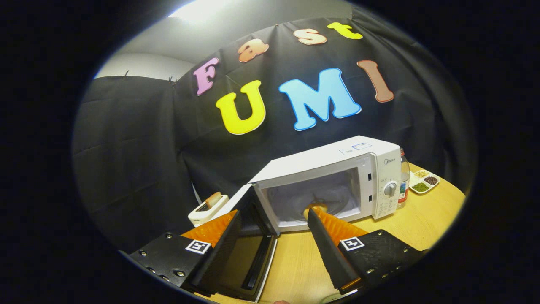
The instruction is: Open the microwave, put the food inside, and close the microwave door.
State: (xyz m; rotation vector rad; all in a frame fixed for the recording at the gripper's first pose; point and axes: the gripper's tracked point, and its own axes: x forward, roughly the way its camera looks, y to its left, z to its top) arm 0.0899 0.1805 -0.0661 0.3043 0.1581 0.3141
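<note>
Nearest of all, the tongs (274, 219) stand wide apart with nothing between their fingers, which point toward the microwave (333, 181) on the wooden tabletop (413, 223). Between the fingers lies the microwave door (249, 249), swung fully open and down toward the camera, so the cavity is reachable from the front. Inside, on the glass turntable, sits a small yellowish piece of food (315, 207), just beyond the tip of the right finger; that finger partly covers it, so its exact shape is hard to tell. By this layout the food appears to be in place already, and the open fingers suit a release, not a carry.

What seems left is closing the door. Its free edge lies close to the left finger, so a push from behind or beneath that edge would swing it back; the risk is a finger slipping off the smooth panel.

Beside the microwave's hinge side a white toaster (207, 209) holds a slice of bread. Past the control panel stand a bottle (404, 179) and a small tray of grains (424, 181), well clear of the door's swing.
</note>
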